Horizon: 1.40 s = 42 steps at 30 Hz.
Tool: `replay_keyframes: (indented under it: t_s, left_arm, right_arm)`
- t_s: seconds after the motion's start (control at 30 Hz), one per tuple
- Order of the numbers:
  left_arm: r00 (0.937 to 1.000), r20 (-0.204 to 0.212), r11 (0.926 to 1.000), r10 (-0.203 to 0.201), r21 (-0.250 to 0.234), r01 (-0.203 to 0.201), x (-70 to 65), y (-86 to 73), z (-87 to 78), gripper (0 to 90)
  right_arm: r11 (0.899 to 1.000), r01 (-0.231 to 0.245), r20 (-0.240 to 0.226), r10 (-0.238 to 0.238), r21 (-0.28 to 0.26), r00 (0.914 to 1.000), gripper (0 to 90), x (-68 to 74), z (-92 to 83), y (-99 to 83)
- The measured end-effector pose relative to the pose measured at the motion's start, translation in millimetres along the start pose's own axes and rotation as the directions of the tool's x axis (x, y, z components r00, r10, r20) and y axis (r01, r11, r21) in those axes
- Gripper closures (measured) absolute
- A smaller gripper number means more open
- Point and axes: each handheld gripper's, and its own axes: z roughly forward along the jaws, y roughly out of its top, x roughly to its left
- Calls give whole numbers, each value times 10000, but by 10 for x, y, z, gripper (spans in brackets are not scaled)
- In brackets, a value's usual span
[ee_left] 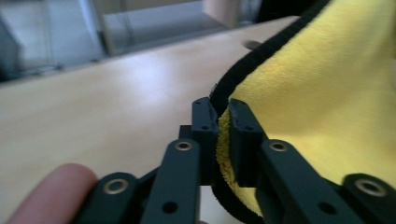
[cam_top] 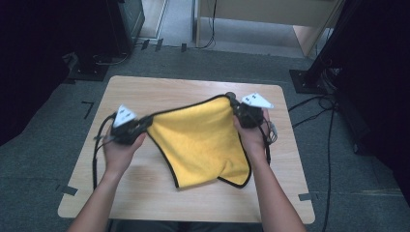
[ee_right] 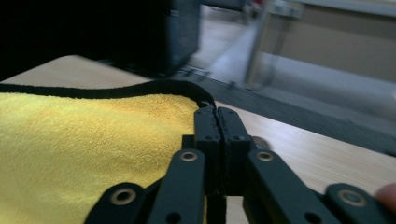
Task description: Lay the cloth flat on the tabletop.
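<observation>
Soft, limp yellow cloth [cam_top: 203,140] hangs over the table [cam_top: 145,193], its black-edged corners pinched by the left gripper [cam_top: 143,124] and right gripper [cam_top: 237,110] fingers, the best holds.

- This looks like a lab or a test room, not a home.
- A small wooden table [cam_top: 145,87] stands alone on grey carpet [cam_top: 43,159].
- Bits of black tape [cam_top: 88,107] mark spots on the carpet.
- Black cables [cam_top: 316,108] run loose over the floor.
- Black stands [cam_top: 309,77] with heavy feet rise beside the table.
- A plain wooden desk [cam_top: 270,12] sits at the back.
</observation>
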Motion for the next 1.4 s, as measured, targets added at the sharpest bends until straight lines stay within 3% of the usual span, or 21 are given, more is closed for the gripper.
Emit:
replay_keyframes:
  t_s: [0.03,0.07,0.1,0.17,0.2,0.27,0.33,0.4,0.53,0.7,0.8,0.83,0.9,1.0,1.1,1.2,1.33,1.4]
  left_arm:
    - [9973,-730,9993,-68,361,94,6,89,157,574]
    - [9947,-964,9970,-369,636,432,34,142,250,522]
    - [9911,-793,9923,-1073,534,1117,70,156,287,495]
    - [9881,-187,9873,-1528,410,1534,79,89,262,469]
    - [9902,15,9892,-1395,455,1393,57,16,249,465]
    - [9949,263,9922,-973,808,949,2,-187,239,465]
    - [9924,765,9890,-968,1194,873,-24,-387,214,464]
    - [9878,1173,9851,-1022,1501,841,-65,-598,148,464]
    - [9633,2473,9821,-1043,1785,605,-268,-936,-58,456]
    - [9226,3795,9778,-691,2093,-129,-625,-1199,-240,384]
    - [9165,3994,9753,-231,2104,-671,-813,-1279,-270,317]
    - [9170,3988,9733,-92,2140,-832,-870,-1285,-266,313]
    - [9312,3636,9712,245,2121,-1084,-974,-1280,-235,321]
    - [9633,2524,9632,910,2233,-1495,-1086,-1270,-159,472]
    - [9642,2588,9616,575,2451,-1231,-1047,-1260,-71,656]
    - [9724,2258,9595,589,2559,-1176,-967,-1216,0,714]
    - [9873,1546,9581,359,2755,-780,-772,-1137,108,733]
    - [9931,1150,9580,239,2814,-556,-644,-1098,177,742]
  right_arm:
    - [9997,-201,378,196,137,9991,772,-56,63,27]
    - [9986,-418,929,388,309,9949,717,-129,128,43]
    - [9973,-608,1261,551,415,9905,680,-194,162,37]
    - [9943,-914,1143,846,552,9898,627,-291,160,-22]
    - [9930,-1041,825,993,558,9916,607,-328,130,-92]
    - [9908,-864,670,797,1045,9946,595,-365,68,-252]
    - [9830,-998,538,925,1540,9943,584,-385,-35,-455]
    - [9718,-1386,268,1360,1910,9903,576,-382,-164,-640]
    - [9572,-1604,-295,1724,2407,9846,549,-271,-525,-1040]
    - [9452,-1354,-613,1604,2971,9851,504,-85,-854,-1423]
    - [9318,-1199,-725,1534,3427,9855,501,-8,-953,-1612]
    - [9299,-1094,-812,1466,3511,9859,506,6,-965,-1648]
    - [9230,-922,-982,1382,3735,9855,518,53,-981,-1732]
    - [9237,-750,-1170,1275,3756,9849,539,110,-976,-1799]
    - [9256,-618,-1285,1176,3734,9847,593,162,-983,-1811]
    - [9300,-678,-1207,1187,3613,9856,643,247,-1012,-1840]
    - [9360,-55,-1613,664,3520,9847,670,541,-1066,-1866]
    - [9374,428,-2107,331,3456,9770,673,797,-1092,-1876]
